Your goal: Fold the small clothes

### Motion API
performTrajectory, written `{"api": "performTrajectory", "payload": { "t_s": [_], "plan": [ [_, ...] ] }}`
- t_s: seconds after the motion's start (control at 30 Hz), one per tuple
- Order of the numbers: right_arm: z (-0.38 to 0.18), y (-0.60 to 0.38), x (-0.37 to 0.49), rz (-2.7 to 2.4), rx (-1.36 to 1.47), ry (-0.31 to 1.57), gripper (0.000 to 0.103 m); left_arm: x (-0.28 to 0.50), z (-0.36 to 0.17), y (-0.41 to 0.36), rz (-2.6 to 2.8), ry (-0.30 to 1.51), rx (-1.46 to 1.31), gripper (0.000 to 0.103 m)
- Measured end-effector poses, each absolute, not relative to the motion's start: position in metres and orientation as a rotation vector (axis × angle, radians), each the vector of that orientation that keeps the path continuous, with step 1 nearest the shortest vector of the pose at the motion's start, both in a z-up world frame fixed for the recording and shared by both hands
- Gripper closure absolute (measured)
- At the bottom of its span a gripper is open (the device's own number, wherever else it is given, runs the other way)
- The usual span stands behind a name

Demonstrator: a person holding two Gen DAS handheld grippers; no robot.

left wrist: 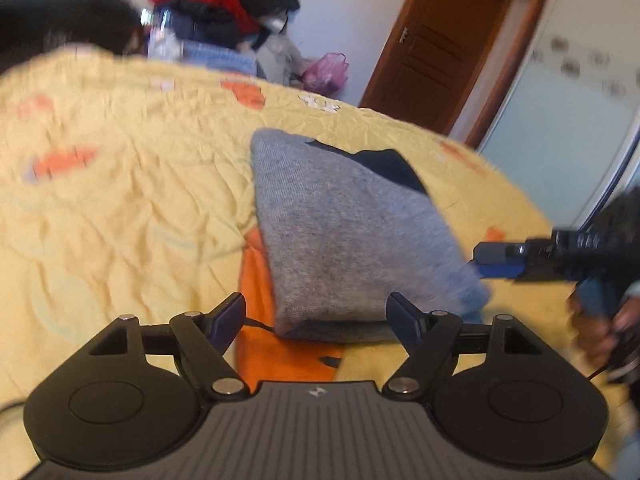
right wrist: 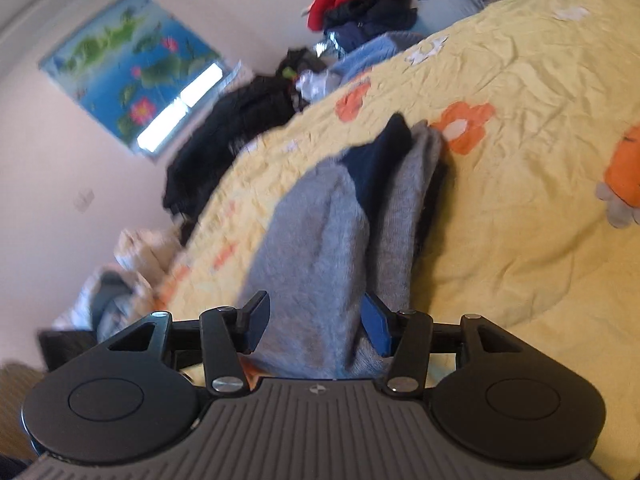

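A small grey knit garment (left wrist: pixel 340 232) with a dark navy part lies folded on the yellow flowered bedspread (left wrist: pixel 120 200). My left gripper (left wrist: pixel 318 316) stands open at its near edge, and neither pad touches the cloth. In the left wrist view my right gripper (left wrist: pixel 486 260) comes in from the right, at the garment's right corner, with a hand behind it. In the right wrist view the grey garment (right wrist: pixel 320 240) runs away from my right gripper (right wrist: pixel 316 324). Its jaws stand apart with a fold of the cloth between them, and the pads do not squeeze it.
A heap of red, black and blue clothes (left wrist: pixel 224 8) stands beyond the bed's far edge, beside a pink bag (left wrist: pixel 326 70). A brown door (left wrist: pixel 440 40) and a pale wardrobe (left wrist: pixel 560 100) are at the right. Black clothing (right wrist: pixel 224 144) hangs over the bed's edge below a wall poster (right wrist: pixel 128 68).
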State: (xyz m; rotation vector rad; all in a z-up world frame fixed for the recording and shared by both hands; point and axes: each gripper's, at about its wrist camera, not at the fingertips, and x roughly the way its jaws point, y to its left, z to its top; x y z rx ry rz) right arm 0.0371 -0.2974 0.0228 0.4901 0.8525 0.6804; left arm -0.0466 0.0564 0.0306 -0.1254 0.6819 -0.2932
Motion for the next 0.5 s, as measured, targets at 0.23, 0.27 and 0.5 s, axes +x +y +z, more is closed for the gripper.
{"api": "performTrajectory", "payload": {
  "t_s": [0.23, 0.27, 0.5],
  "plan": [
    [0.015, -0.276, 0.036, 0.710, 0.467, 0.905, 0.048, -0.051, 0.017, 0.026, -0.220, 0.649, 0.153, 0.063],
    [0.015, -0.275, 0.038, 0.708, 0.472, 0.908, 0.052, -0.046, 0.015, 0.026, -0.195, 0.668, 0.162, 0.066],
    [0.006, -0.261, 0.040, 0.702, 0.423, 0.970, 0.086, -0.039, 0.022, 0.039, -0.107, 0.625, 0.053, 0.097]
  ]
}}
